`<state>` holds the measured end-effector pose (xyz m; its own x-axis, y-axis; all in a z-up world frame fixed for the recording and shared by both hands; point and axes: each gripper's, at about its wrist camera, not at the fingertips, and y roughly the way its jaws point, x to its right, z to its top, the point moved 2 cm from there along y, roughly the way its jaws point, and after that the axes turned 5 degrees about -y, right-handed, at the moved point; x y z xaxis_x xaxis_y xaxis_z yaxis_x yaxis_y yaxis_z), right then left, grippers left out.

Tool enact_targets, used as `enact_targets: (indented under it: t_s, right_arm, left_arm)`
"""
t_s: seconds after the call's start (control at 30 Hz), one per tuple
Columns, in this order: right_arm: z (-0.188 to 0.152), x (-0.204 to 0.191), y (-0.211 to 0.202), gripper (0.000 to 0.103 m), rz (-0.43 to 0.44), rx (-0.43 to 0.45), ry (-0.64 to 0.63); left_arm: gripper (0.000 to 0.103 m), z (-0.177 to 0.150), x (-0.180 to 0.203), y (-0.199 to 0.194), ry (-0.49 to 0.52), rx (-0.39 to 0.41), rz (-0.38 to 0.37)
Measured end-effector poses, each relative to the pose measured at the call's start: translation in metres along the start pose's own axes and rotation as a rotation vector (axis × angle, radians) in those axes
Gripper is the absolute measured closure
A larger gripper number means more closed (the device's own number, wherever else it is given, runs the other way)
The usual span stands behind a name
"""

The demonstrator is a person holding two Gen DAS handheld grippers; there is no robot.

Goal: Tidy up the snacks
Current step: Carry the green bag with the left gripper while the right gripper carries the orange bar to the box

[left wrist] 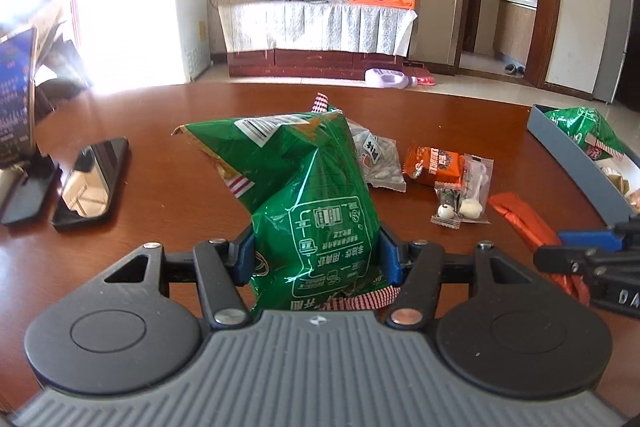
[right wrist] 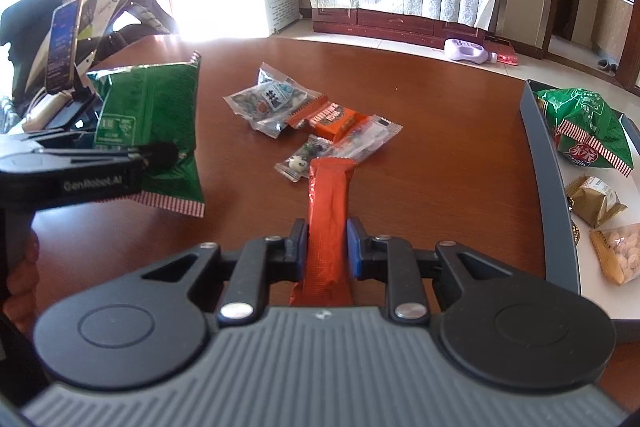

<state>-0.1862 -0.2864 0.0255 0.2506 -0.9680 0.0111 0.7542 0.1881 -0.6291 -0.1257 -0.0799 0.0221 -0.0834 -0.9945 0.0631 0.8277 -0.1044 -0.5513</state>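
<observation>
My left gripper (left wrist: 316,255) is shut on a green chip bag (left wrist: 304,195) and holds it upright above the brown table; the same bag shows in the right wrist view (right wrist: 152,123) at the left. My right gripper (right wrist: 327,247) is shut on a long orange-red snack packet (right wrist: 328,211), also visible in the left wrist view (left wrist: 528,223). Loose snacks lie mid-table: a clear bag of pale candies (right wrist: 268,103), an orange packet (right wrist: 332,119), small clear wrapped sweets (right wrist: 304,159). A grey tray (right wrist: 548,187) at the right holds another green bag (right wrist: 584,127) and other snacks.
A phone (left wrist: 92,183) lies flat on the table at the left, beside a phone on a stand (right wrist: 64,43). The tray's rim (left wrist: 560,151) stands near the table's right edge. A TV cabinet and white fridge are beyond the table.
</observation>
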Motion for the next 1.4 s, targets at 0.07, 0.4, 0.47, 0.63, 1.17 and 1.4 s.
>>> enact_targets:
  t_s: [0.07, 0.4, 0.47, 0.63, 1.17, 1.4]
  right_arm:
    - [0.001, -0.001, -0.005, 0.079, 0.006, 0.015, 0.007]
    - [-0.001, -0.007, -0.027, 0.079, 0.028, 0.06, 0.009]
    - [-0.001, -0.008, -0.03, 0.079, 0.033, 0.069, 0.008]
    - [-0.001, -0.009, -0.036, 0.079, 0.045, 0.079, 0.0]
    - [0.003, 0.011, -0.061, 0.079, 0.061, 0.144, 0.019]
    - [0.002, 0.023, -0.074, 0.079, 0.052, 0.171, 0.04]
  left_arm:
    - [0.039, -0.003, 0.001, -0.003, 0.025, 0.01, 0.015]
    - [0.039, -0.01, 0.004, -0.005, 0.044, 0.007, 0.043]
    - [0.039, -0.011, 0.004, -0.006, 0.037, 0.002, 0.044]
    - [0.04, -0.011, 0.007, -0.008, 0.037, -0.002, 0.052]
    - [0.04, -0.008, 0.042, -0.017, 0.054, 0.025, 0.031]
    - [0.04, -0.003, 0.059, -0.02, 0.066, 0.036, 0.019]
